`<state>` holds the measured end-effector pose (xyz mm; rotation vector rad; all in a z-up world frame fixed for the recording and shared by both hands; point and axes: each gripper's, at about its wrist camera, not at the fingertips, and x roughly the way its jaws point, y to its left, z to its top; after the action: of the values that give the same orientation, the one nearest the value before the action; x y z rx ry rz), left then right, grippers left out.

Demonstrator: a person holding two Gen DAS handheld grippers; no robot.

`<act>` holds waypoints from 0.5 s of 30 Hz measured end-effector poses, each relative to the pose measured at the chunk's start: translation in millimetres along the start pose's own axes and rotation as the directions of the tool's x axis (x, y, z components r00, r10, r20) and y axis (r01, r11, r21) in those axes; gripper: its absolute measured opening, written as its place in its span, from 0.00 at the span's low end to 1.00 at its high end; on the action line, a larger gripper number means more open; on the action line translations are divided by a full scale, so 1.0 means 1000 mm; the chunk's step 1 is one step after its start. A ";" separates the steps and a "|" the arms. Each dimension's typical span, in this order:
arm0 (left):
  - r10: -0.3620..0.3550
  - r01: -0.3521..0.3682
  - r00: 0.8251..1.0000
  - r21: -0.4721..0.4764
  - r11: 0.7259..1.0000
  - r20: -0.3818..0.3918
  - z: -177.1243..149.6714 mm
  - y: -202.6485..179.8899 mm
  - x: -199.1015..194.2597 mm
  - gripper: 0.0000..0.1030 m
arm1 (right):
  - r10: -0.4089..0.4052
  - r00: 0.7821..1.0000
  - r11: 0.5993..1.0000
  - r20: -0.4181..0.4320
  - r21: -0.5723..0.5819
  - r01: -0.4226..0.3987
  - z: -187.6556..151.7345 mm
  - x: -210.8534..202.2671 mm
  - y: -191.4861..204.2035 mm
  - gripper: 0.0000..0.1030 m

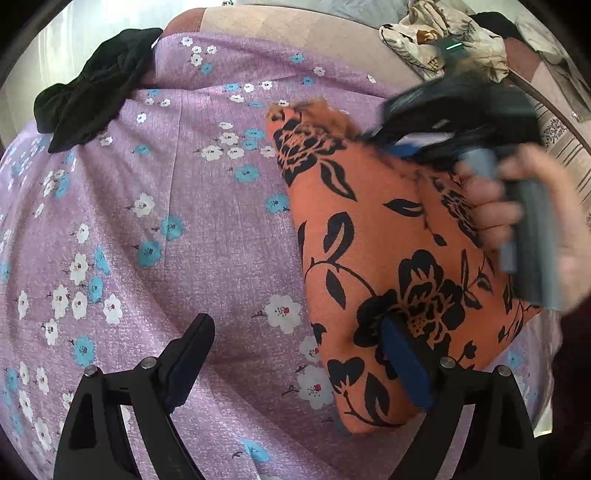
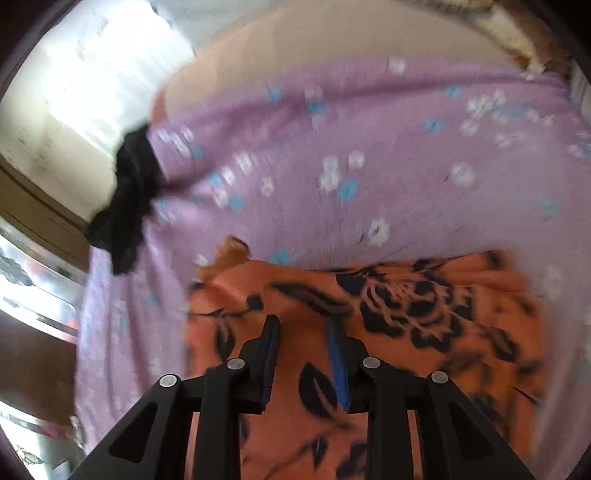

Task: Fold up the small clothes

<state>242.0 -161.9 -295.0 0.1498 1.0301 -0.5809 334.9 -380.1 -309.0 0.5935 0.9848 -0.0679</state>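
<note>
An orange garment with black flowers [image 1: 384, 236] lies folded on a purple flowered sheet [image 1: 184, 221]. My left gripper [image 1: 295, 332] is open wide just above the sheet, its right finger over the garment's near edge. My right gripper shows in the left wrist view [image 1: 424, 125], blurred, over the garment's far end with a hand on its handle. In the right wrist view the right gripper [image 2: 303, 325] is open with a narrow gap, directly above the orange garment [image 2: 406, 314], nothing between its pads.
A black garment [image 1: 88, 88] lies crumpled at the sheet's far left edge [image 2: 122, 210]. A cream patterned cloth pile [image 1: 436, 37] sits at the back right. Bare beige surface [image 1: 295, 33] runs beyond the sheet. A bright window is at the left.
</note>
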 end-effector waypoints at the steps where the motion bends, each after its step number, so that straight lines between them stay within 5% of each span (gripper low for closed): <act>1: 0.004 -0.004 1.000 0.004 1.000 0.003 0.000 -0.001 0.000 0.89 | -0.022 1.000 1.000 -0.003 -0.019 0.022 0.000 0.013 0.000 0.27; 6: 0.016 -0.016 1.000 0.009 1.000 0.004 0.001 -0.002 0.001 0.92 | -0.080 0.997 0.995 0.011 -0.066 0.080 0.002 0.013 0.014 0.27; 15: 0.047 -0.047 0.999 0.031 0.998 0.018 -0.001 -0.007 -0.002 0.92 | -0.033 0.997 0.999 0.065 0.003 0.033 -0.020 -0.038 0.006 0.27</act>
<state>236.4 -166.7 -292.6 0.1962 0.9981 -0.5553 299.7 -373.0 -284.7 0.5733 0.9313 -0.1170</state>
